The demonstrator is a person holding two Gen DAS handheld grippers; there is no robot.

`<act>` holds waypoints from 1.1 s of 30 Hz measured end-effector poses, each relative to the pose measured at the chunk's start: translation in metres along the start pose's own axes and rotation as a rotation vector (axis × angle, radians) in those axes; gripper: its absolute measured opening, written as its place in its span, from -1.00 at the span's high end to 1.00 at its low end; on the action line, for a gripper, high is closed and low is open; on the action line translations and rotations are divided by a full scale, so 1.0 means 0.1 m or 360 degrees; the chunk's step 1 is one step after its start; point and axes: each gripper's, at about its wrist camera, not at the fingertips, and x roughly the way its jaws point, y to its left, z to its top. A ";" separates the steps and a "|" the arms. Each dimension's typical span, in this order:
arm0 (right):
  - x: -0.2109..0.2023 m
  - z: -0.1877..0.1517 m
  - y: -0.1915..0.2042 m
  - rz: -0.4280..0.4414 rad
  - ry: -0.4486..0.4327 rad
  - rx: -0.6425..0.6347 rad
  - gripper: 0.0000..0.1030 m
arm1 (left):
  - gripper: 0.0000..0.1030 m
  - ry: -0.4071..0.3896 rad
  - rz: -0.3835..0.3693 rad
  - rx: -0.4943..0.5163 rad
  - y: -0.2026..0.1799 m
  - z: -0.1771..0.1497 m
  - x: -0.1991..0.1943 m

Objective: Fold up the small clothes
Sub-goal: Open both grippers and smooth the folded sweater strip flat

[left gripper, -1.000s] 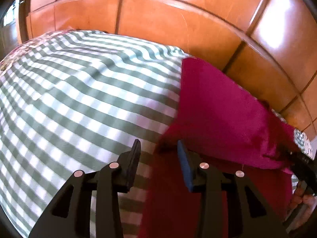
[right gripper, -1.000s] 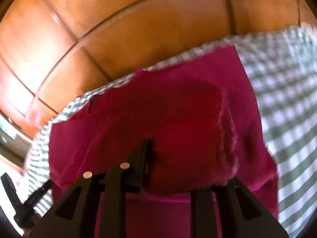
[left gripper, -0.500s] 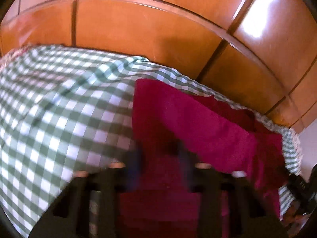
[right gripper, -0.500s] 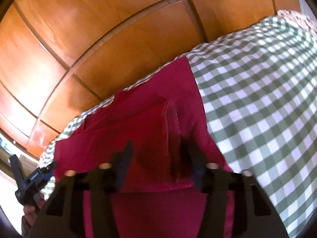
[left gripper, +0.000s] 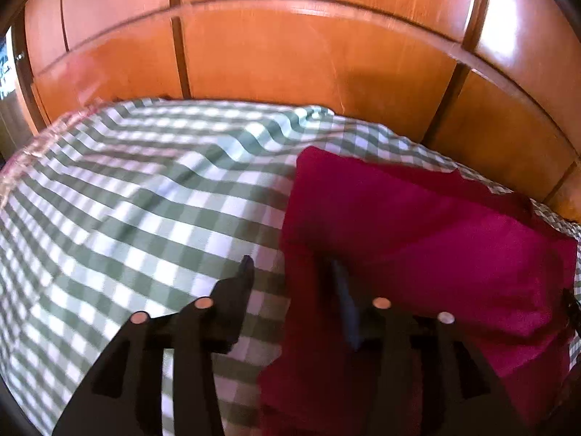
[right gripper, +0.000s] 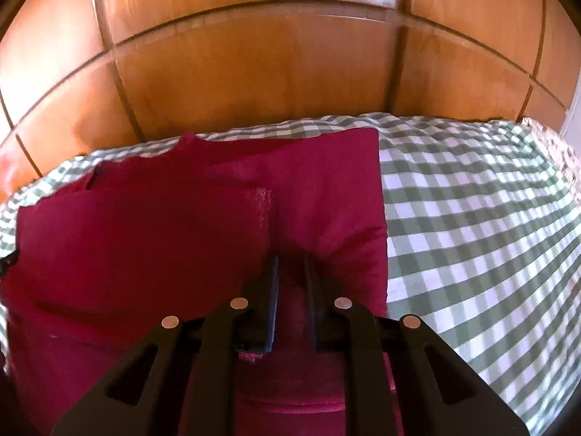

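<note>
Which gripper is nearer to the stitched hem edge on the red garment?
Right. The right gripper closes on red garment folds just below the hem edge; the left gripper straddles the garment's opposite side edge, opening.

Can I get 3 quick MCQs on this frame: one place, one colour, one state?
1. Where does the red garment lie on the checked cloth in the right wrist view?
A. left part
B. right part
C. hanging off the near edge

2. What colours are the checks of the cloth?
A. blue and yellow
B. green and white
C. black and red

3. What lies between the fingers of the right gripper?
A. nothing
B. checked cloth only
C. red fabric

Answers:
1 A: bare checks fill the right side of that view.
2 B: green and white squares show in both views.
3 C: its jaws are closing with a ridge of the garment between them.
</note>
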 end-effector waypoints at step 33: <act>-1.82 -0.65 0.84 0.0159 -0.0276 -0.0168 -0.36 | -0.25 -0.0022 -0.0096 0.0091 0.00 -1.08 -0.97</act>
